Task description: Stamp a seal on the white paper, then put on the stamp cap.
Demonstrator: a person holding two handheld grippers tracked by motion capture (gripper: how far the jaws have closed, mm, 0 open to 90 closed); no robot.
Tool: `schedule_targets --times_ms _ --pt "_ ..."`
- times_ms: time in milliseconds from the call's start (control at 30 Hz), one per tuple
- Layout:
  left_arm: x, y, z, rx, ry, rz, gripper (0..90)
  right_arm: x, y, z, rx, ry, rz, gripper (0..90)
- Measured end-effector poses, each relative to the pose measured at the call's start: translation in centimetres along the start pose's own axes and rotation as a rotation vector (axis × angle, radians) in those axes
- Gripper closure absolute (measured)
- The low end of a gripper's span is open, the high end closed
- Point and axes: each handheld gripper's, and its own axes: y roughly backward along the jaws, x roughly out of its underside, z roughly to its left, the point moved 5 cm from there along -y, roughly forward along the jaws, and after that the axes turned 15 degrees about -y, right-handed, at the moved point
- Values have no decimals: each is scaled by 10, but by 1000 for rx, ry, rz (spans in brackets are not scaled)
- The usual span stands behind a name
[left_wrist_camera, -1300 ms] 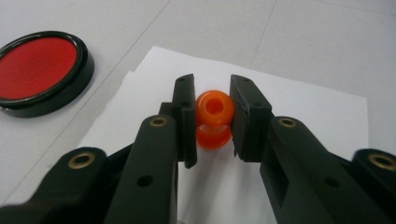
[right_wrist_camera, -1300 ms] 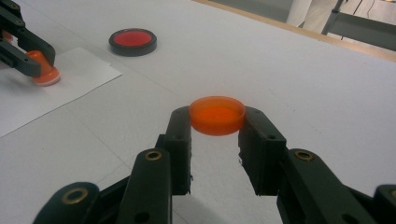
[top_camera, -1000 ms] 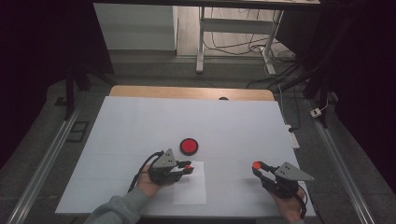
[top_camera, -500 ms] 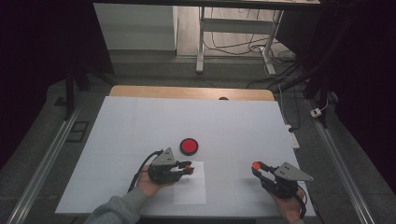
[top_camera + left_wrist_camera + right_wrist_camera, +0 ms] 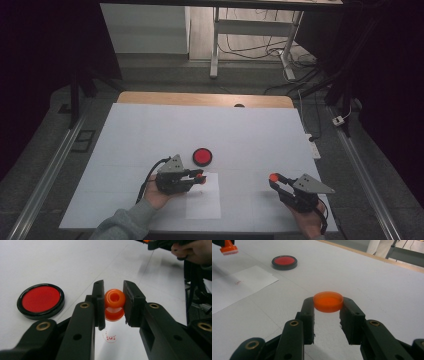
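Right, going from biggest to smallest.
Table: white tabletop [image 5: 150, 135] fills the middle of the high view.
Paper: white sheet [image 5: 204, 200], lower centre, bears a small red stamp mark [image 5: 110, 336].
Ink pad: round black-rimmed red pad [image 5: 202, 156], just above the sheet.
Left gripper [image 5: 200, 177]: I hold it level above the paper, clamped on the orange plastic stamp [image 5: 114, 304]; light, stiff, probably slick, best pinched at its waist.
Right gripper [image 5: 274, 178]: resting low at lower right, clenched around the orange round plastic cap [image 5: 328, 301], light and rigid.
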Motion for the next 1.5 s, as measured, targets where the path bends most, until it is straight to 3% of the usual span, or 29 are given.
schedule_targets --times_ms 567,1233,1500 --pt "-14 25 12 -19 58 -50 724 0 -4 2 -5 7 7 648" --pt "-14 25 14 -13 68 -38 723 1 -9 5 -9 13 18 648" --pt "-14 26 14 -16 68 -40 723 0 -15 11 -32 22 24 648"
